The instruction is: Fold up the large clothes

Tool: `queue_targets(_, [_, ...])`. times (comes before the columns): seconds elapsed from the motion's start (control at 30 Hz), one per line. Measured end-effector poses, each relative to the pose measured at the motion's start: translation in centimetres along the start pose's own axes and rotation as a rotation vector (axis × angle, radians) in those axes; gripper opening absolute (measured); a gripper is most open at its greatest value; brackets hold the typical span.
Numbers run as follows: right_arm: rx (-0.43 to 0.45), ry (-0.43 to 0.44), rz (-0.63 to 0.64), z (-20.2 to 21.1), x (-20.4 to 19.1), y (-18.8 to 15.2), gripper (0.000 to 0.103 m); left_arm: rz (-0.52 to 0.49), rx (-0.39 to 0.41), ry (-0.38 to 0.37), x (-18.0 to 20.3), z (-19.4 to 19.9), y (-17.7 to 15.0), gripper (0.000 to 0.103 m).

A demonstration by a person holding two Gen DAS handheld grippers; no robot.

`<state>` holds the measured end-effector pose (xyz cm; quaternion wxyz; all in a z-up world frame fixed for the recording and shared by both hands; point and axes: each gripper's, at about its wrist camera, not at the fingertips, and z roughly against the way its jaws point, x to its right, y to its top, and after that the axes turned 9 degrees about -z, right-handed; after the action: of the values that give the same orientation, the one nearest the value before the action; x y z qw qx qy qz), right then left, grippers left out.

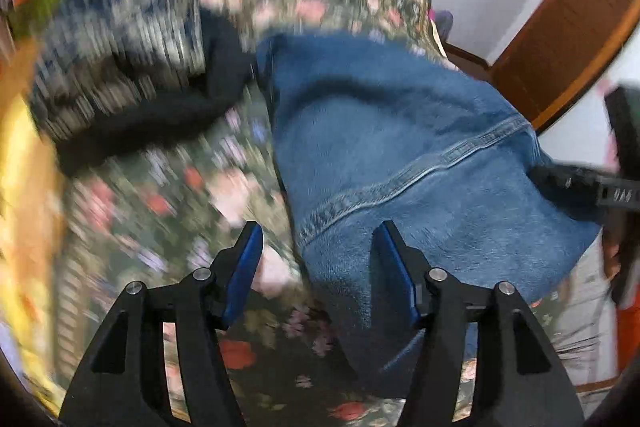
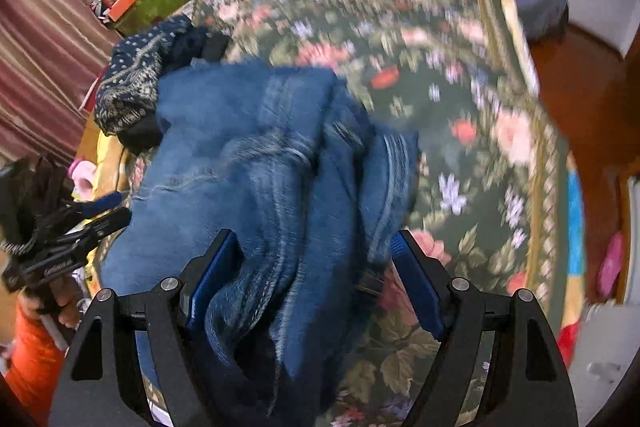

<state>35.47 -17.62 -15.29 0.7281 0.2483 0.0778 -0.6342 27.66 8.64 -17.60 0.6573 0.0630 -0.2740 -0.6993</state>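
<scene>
A pair of blue denim jeans (image 1: 400, 131) lies bunched on a bed with a green floral cover (image 1: 168, 195). My left gripper (image 1: 316, 247) is open above the left edge of the jeans, nothing between its blue pads. In the right wrist view the jeans (image 2: 260, 167) lie crumpled in folds. My right gripper (image 2: 314, 255) is open, its jaws wide on either side of a raised fold of denim. The left gripper also shows in that view (image 2: 96, 215) at the far left. Both views are motion-blurred.
A dark blue patterned garment (image 2: 140, 79) and a black one (image 1: 168, 115) lie beyond the jeans. A green box with an orange item (image 2: 152, 3) sits at the back. Striped curtain (image 2: 40, 59) at left, wooden floor (image 2: 584, 87) at right of the bed.
</scene>
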Motion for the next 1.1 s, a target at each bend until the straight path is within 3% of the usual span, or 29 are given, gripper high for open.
queue_targets(0.07, [-0.027,0.049,-0.063,-0.3,1.3,0.0,0.090,0.061,-0.013,-0.084,-0.9,-1.1,-0.1,0.062])
queue_targets(0.17, [-0.057,0.116,-0.109,-0.9,2.1,0.5,0.092,0.129,-0.031,-0.171,-1.8,-2.7,0.3,0.062])
queue_targets(0.33, [-0.068,0.141,-0.091,-1.5,1.3,1.5,0.093,0.257,-0.093,-0.329,-3.0,-5.8,1.2,0.071])
queue_targets(0.53, [-0.065,0.174,-0.178,-2.5,1.6,2.8,0.093,0.275,-0.117,-0.411,-2.9,-7.4,1.7,0.077])
queue_targets(0.63, [-0.078,0.178,-0.194,-2.4,1.6,3.0,0.082,0.272,-0.133,-0.401,-2.4,-7.6,2.3,0.076])
queue_targets(0.7, [-0.096,0.202,-0.198,-2.2,1.6,2.9,0.060,0.254,-0.123,-0.388,-1.8,-7.2,2.6,0.070])
queue_targets(0.87, [-0.118,0.230,-0.196,-0.9,0.5,2.4,0.034,0.189,-0.086,-0.362,0.3,-5.0,4.8,0.047])
queue_targets(1.1, [-0.059,0.190,-0.075,1.7,-4.6,3.2,0.028,0.071,-0.009,-0.310,2.3,0.4,6.7,0.039])
